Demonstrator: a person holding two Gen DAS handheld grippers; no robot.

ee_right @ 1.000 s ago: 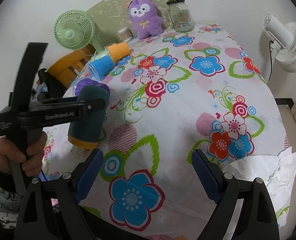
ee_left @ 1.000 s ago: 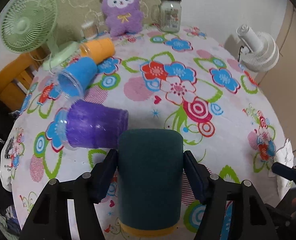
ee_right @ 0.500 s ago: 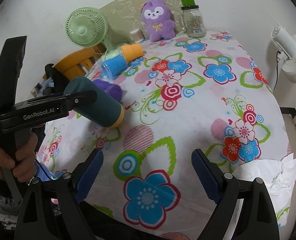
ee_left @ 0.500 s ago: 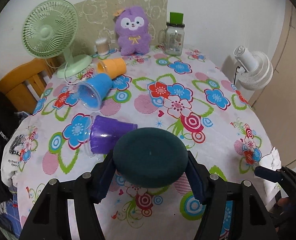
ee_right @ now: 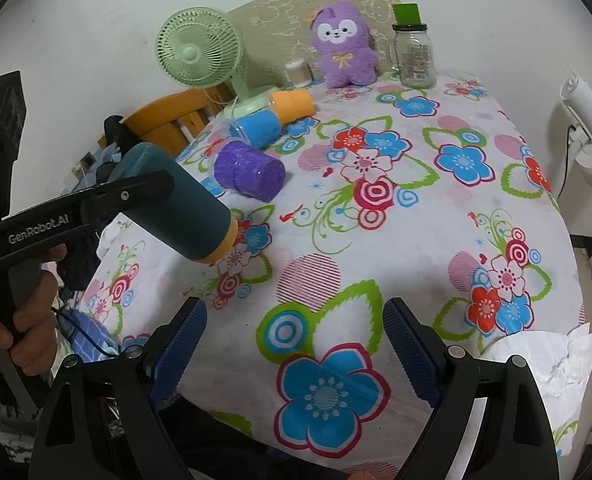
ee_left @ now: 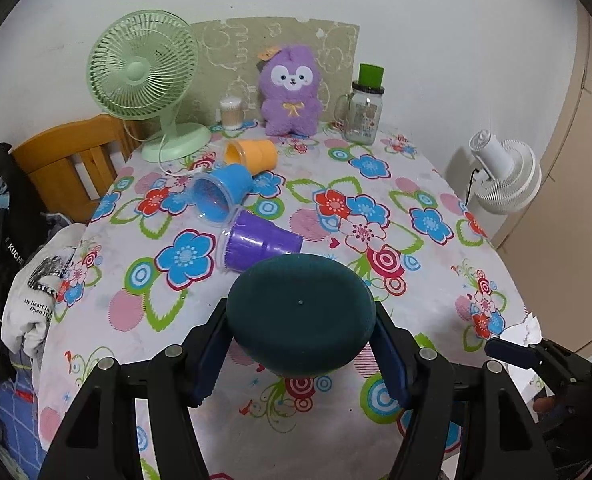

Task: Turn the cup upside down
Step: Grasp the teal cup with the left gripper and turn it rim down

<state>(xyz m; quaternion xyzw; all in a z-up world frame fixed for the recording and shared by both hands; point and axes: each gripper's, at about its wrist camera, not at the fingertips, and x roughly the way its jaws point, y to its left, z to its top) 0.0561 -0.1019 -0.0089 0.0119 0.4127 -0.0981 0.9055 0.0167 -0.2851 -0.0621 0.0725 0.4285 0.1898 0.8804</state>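
Note:
My left gripper [ee_left: 300,354] is shut on a dark teal cup [ee_left: 300,320] with a yellow rim. It holds the cup in the air above the table, tilted, its round base toward the left wrist camera. In the right wrist view the teal cup [ee_right: 184,212] slants with its yellow rim down toward the tablecloth. A purple cup [ee_left: 262,246], a blue cup [ee_left: 220,194] and an orange cup [ee_left: 252,155] lie on their sides beyond it. My right gripper [ee_right: 294,354] is open and empty over the table's near edge.
The floral tablecloth [ee_right: 376,240] covers the table. A green fan [ee_left: 144,76], a purple plush toy [ee_left: 290,92], a glass jar [ee_left: 364,114] and a small container stand at the back. A wooden chair [ee_left: 68,160] is at the left, a white fan [ee_left: 504,176] at the right.
My left gripper has lifted the teal cup off the table and tilted it, so its base now faces the camera. The right gripper has stayed open.

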